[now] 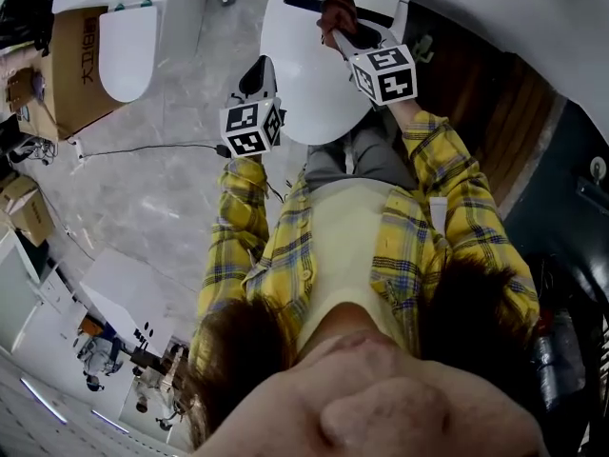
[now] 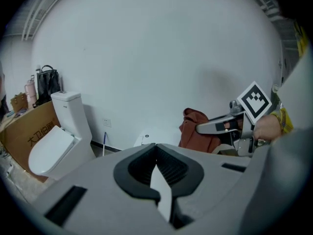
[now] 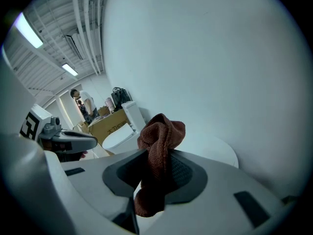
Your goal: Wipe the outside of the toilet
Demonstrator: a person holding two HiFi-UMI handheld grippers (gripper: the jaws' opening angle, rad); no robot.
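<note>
The white toilet (image 1: 319, 74) lies below me, its lid broad and smooth. My right gripper (image 1: 337, 25) hangs over the lid's far part, shut on a brown cloth (image 1: 335, 9). In the right gripper view the cloth (image 3: 159, 146) bunches up between the jaws, with the toilet's curved top (image 3: 217, 153) behind it. My left gripper (image 1: 261, 69) hovers at the lid's left edge, shut with nothing in it. Its pads meet in the left gripper view (image 2: 156, 146), where the right gripper (image 2: 215, 126), the cloth (image 2: 195, 129) and a piece of the toilet (image 2: 145, 138) show ahead.
A second white toilet (image 1: 128, 36) stands at the far left beside a cardboard box (image 1: 71, 69). A black cable (image 1: 152, 148) runs across the marble floor. A white wall rises behind the toilet. A person (image 3: 83, 104) stands far off in the right gripper view.
</note>
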